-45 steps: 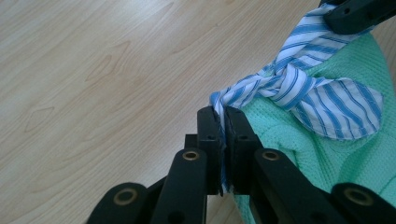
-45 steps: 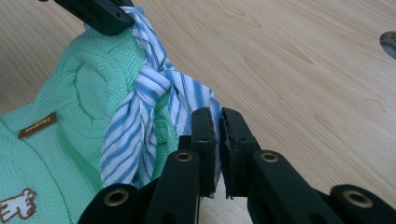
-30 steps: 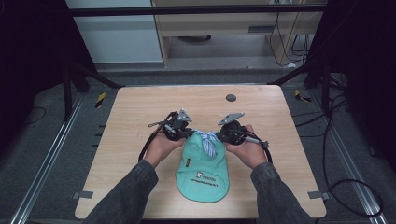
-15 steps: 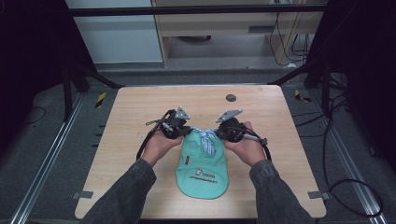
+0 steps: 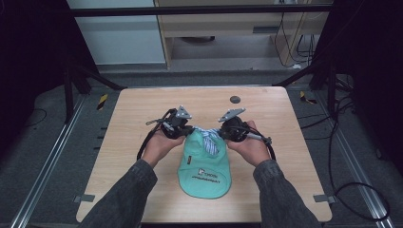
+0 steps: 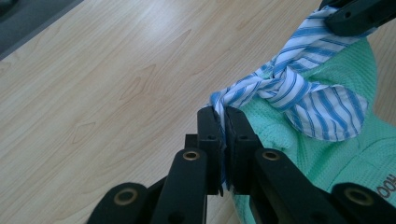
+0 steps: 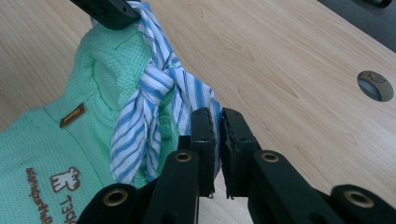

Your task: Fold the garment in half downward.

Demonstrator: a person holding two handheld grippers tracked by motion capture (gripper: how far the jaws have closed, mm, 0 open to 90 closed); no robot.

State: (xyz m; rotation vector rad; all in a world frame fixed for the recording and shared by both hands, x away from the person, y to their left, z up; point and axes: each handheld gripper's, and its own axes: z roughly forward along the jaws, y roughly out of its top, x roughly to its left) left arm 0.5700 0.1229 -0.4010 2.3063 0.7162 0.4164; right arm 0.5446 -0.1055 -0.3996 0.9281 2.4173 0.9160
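A small mint-green knit garment (image 5: 203, 164) with a printed logo lies flat on the wooden table (image 5: 142, 109), and a blue-and-white striped collar cloth (image 5: 209, 140) is knotted at its far end. My left gripper (image 5: 185, 130) is shut on the left end of the striped cloth (image 6: 299, 93); its jaws pinch the fabric at the gripper tip (image 6: 222, 112). On the right end of the same striped cloth (image 7: 144, 102), my right gripper (image 5: 219, 133) is shut at its tip (image 7: 215, 114). The green garment (image 7: 46, 135) hangs slightly raised between them.
A round dark hole (image 5: 234, 99) sits in the tabletop beyond the grippers, and the same hole (image 7: 373, 85) appears in the right gripper view. Metal frame rails and cables run along the floor on both sides. Bare wood surrounds the garment.
Both grippers have shifted a little toward the far side of the table, drawing the garment's collar end along with them. Both grips stay the same.
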